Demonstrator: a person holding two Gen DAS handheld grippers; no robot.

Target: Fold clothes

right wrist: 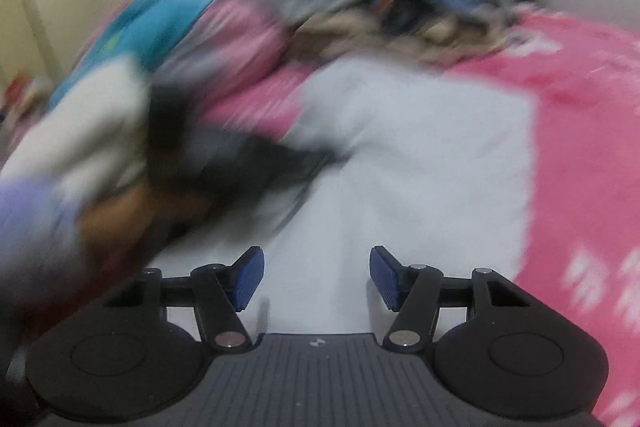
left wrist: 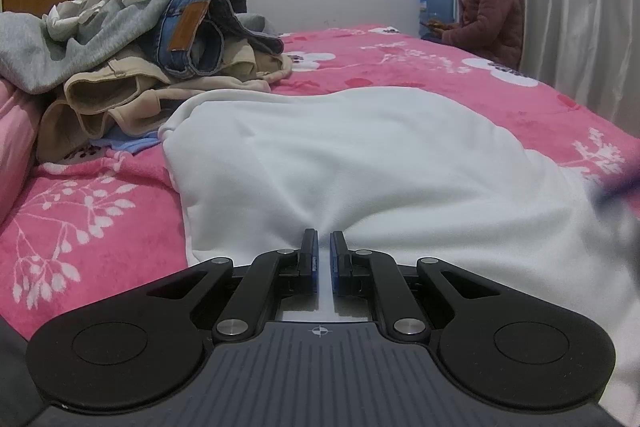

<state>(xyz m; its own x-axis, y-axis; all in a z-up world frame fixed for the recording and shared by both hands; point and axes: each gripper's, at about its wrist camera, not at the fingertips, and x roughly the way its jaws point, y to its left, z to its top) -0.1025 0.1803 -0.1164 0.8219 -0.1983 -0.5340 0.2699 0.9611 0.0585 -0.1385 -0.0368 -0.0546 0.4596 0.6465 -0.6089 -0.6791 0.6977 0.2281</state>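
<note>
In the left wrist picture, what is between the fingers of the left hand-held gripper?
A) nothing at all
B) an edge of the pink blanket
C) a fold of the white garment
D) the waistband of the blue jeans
C: the left hand-held gripper is shut on a pinched fold of the white garment, whose creases run to its fingertips.

Both wrist views sit low and close over the white garment (left wrist: pixel 360 163) on the bed (left wrist: pixel 440 67) — looking along it. They share the clothes pile (left wrist: pixel 140 39) beyond — the right view is blurred.
</note>
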